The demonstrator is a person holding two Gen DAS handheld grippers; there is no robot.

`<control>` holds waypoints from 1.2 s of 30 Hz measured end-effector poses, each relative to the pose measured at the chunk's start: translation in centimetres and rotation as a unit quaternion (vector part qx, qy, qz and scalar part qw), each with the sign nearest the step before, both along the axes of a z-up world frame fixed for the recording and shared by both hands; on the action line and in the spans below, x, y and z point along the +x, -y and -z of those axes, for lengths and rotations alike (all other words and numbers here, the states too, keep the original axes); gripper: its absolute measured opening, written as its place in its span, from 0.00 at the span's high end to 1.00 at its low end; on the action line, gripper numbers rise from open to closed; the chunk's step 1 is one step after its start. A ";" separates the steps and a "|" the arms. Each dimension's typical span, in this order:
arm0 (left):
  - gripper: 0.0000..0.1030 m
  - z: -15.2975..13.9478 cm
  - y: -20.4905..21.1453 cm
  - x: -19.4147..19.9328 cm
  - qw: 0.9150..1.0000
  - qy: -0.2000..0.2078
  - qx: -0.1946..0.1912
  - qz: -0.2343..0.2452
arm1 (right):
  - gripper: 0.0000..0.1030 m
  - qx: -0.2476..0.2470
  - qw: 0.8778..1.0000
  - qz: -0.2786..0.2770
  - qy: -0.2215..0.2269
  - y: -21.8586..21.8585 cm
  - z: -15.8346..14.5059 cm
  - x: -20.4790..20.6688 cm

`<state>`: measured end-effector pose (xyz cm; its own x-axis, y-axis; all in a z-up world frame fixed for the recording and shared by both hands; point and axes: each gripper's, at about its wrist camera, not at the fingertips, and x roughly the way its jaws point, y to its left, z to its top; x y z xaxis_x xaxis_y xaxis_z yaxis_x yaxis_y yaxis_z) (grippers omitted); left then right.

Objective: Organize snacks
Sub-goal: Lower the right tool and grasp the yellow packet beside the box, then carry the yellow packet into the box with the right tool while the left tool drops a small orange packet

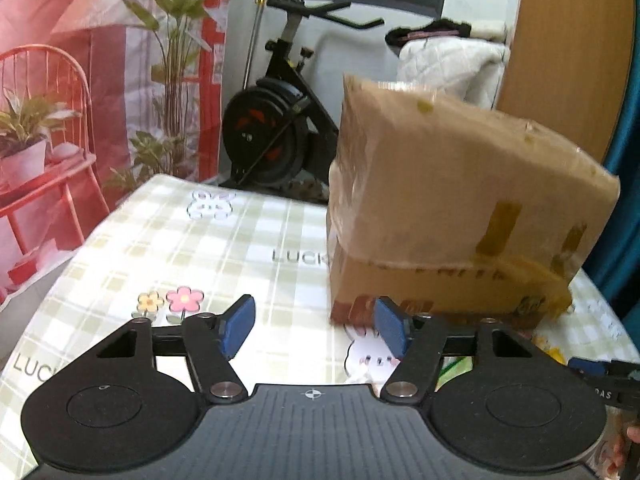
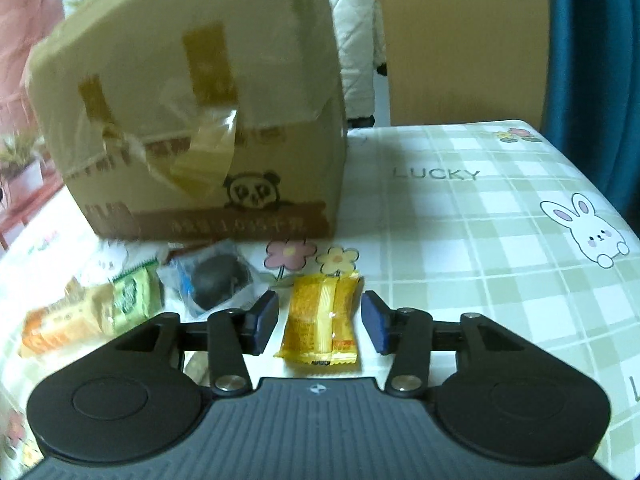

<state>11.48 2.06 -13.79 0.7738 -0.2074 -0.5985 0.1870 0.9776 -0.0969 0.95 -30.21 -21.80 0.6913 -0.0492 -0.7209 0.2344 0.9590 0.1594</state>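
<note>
Tablecloth (image 2: 460,208) checked green, cardboard box (image 2: 192,120) on it | exercise bike (image 1: 276,128) behind | both fingers released

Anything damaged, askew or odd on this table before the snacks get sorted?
The cardboard box looks battered: torn clear tape hangs loose across its front, and its top bulges unevenly. Snack packets lie scattered at its base, the yellow packet between the open right gripper fingers. The left gripper is open and empty.

Left gripper (image 1: 316,326) over the checked tablecloth (image 1: 160,240)

Its blue pads (image 1: 238,326) stand apart, gripping nothing; the taped cardboard box (image 1: 452,200) sits at two o'clock, an exercise bike (image 1: 280,120) at twelve.
</note>
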 end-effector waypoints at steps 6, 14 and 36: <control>0.42 2.0 -0.2 0.0 0.999 -0.045 -0.007 0.006 | 0.63 -0.022 1.000 0.009 0.006 -0.6 1.4 0.3; 0.52 5.6 0.8 1.6 0.990 -0.135 -0.044 0.004 | 0.66 -0.018 0.999 0.009 0.033 -0.7 1.6 -0.6; 0.82 8.3 5.1 0.1 0.995 -0.102 0.017 0.008 | 0.66 -0.005 0.999 0.006 0.043 -0.6 1.6 -0.9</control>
<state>11.56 -3.00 -22.10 0.6323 -0.1958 -0.7496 0.1822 0.9780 -0.1018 0.10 -29.63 -23.41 0.7495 -0.0655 -0.6588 0.2325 0.9578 0.1692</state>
